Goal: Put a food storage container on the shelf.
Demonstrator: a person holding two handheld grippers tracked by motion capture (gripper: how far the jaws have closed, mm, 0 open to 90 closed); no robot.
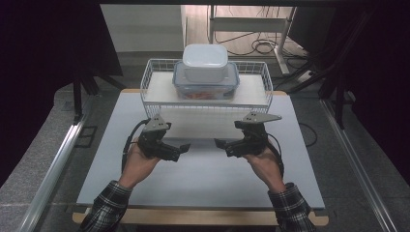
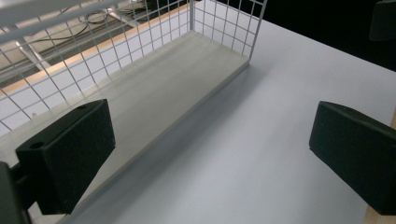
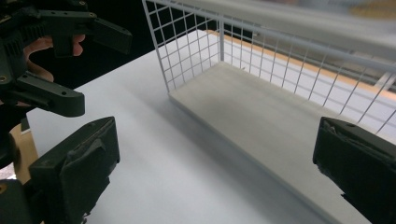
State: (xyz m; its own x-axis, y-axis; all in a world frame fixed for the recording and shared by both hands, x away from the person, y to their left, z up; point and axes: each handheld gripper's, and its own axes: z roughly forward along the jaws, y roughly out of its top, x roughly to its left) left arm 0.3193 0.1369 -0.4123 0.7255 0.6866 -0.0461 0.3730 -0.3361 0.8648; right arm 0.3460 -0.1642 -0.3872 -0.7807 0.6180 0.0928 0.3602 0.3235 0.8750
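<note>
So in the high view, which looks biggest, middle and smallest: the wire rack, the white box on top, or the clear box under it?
1. Wire rack, the largest.
2. Clear box, wider than the box on it.
3. White box, the smallest.

Small box (image 1: pixel 205 62) on container (image 1: pixel 206 86), on rack (image 1: pixel 159 92), behind grippers.

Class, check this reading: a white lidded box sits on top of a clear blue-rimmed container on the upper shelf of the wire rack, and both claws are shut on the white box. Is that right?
Not quite. The white lidded box does sit on the clear blue-rimmed container on the wire rack, but the high view shows the left claw and right claw open over the table, holding nothing.
</note>
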